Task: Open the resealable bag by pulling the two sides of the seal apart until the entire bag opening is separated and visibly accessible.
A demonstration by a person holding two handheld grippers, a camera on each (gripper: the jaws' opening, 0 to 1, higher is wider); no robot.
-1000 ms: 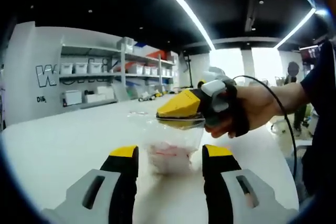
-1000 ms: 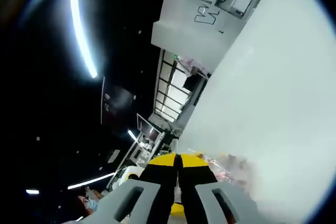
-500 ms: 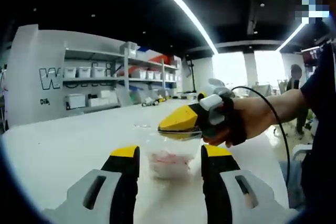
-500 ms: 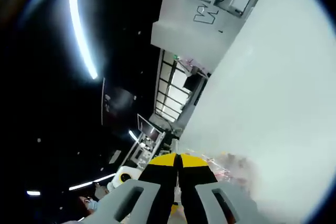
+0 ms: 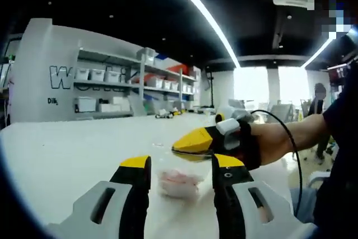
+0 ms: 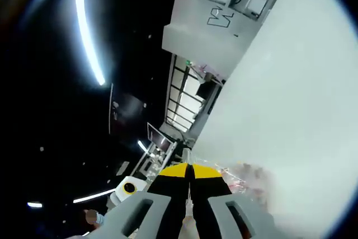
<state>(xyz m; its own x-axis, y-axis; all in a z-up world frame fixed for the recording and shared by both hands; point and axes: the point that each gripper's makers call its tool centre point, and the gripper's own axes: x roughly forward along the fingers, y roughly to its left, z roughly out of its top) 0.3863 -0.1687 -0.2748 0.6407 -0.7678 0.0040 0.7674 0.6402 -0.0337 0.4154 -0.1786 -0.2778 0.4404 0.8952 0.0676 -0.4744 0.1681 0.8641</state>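
A clear resealable bag point(image 5: 179, 182) with pink contents sits on the white table point(image 5: 67, 155), seen between my left gripper's point(image 5: 180, 164) open yellow-tipped jaws and a little beyond them. Nothing is held between those jaws. Coming in from the right of the left gripper view, my right gripper point(image 5: 193, 141), held by a hand, is shut on the bag's top edge. In the right gripper view the right gripper point(image 6: 190, 170) has its jaws pressed together, with the bag point(image 6: 246, 176) and its pink contents showing blurred just to the right of them.
The white table point(image 6: 291, 93) stretches far ahead. Shelves with white bins point(image 5: 106, 76) line the back wall. The person's forearm and a black cable point(image 5: 291, 144) come in from the right. Another person point(image 5: 319, 99) stands far off by the windows.
The left gripper view has shifted, so the bag now looks smaller and lower between its open jaws. The right gripper stays shut on the bag's top edge; its view hardly changes.
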